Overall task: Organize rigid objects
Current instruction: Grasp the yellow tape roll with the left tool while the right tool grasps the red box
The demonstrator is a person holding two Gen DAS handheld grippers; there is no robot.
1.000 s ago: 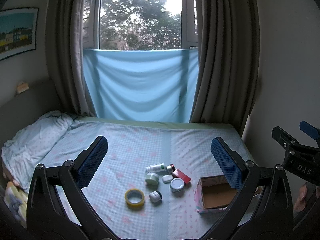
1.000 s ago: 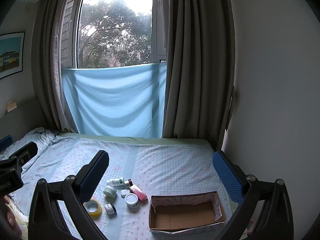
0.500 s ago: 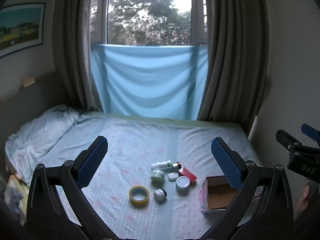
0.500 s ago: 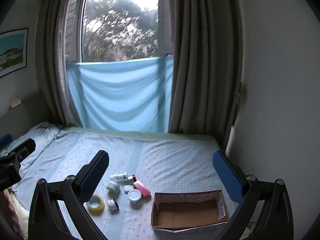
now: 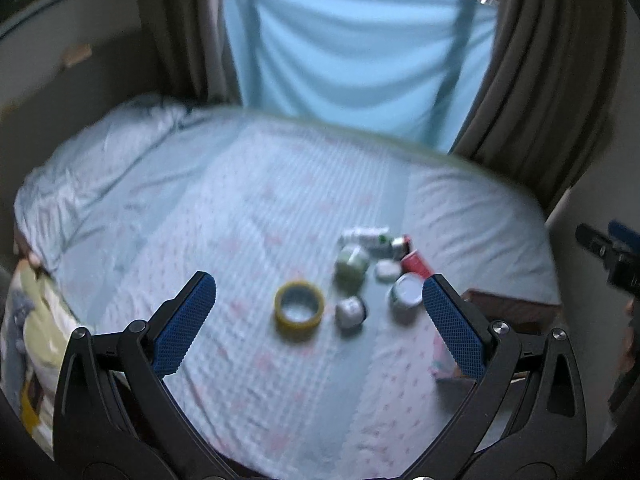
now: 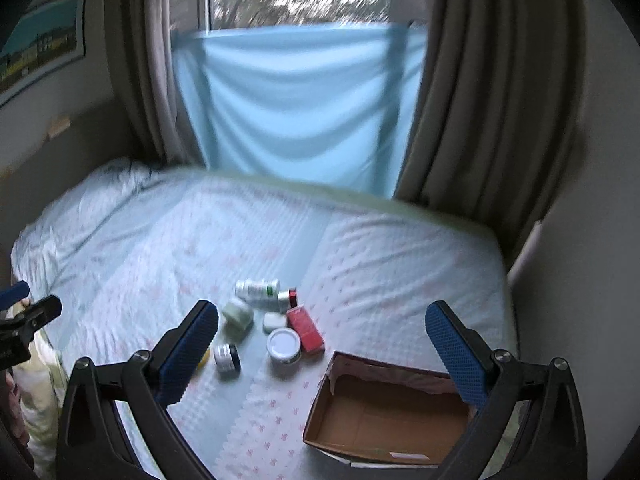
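Small items lie clustered on the bed: a yellow tape roll (image 5: 299, 309), a small dark-banded jar (image 5: 350, 312), a white-lidded jar (image 5: 406, 297), a green jar (image 5: 352, 263), a white bottle (image 5: 366, 236) and a red box (image 5: 416, 263). The right wrist view shows the same cluster, with the white-lidded jar (image 6: 284, 345) and red box (image 6: 306, 329) beside an open empty cardboard box (image 6: 390, 416). My left gripper (image 5: 318, 318) is open and empty above the tape roll. My right gripper (image 6: 320, 344) is open and empty above the cluster and box.
The bed (image 5: 224, 216) has a pale checked sheet, with a rumpled duvet (image 5: 92, 168) at the left. Curtains and a blue cloth (image 6: 296, 108) hang behind it. A wall (image 6: 580, 240) stands close on the right. The right gripper's body (image 5: 612, 252) shows at the left view's edge.
Both grippers have tilted down and moved closer to the bed, so the items and box look larger. Both stay open. Nothing on the bed has moved.
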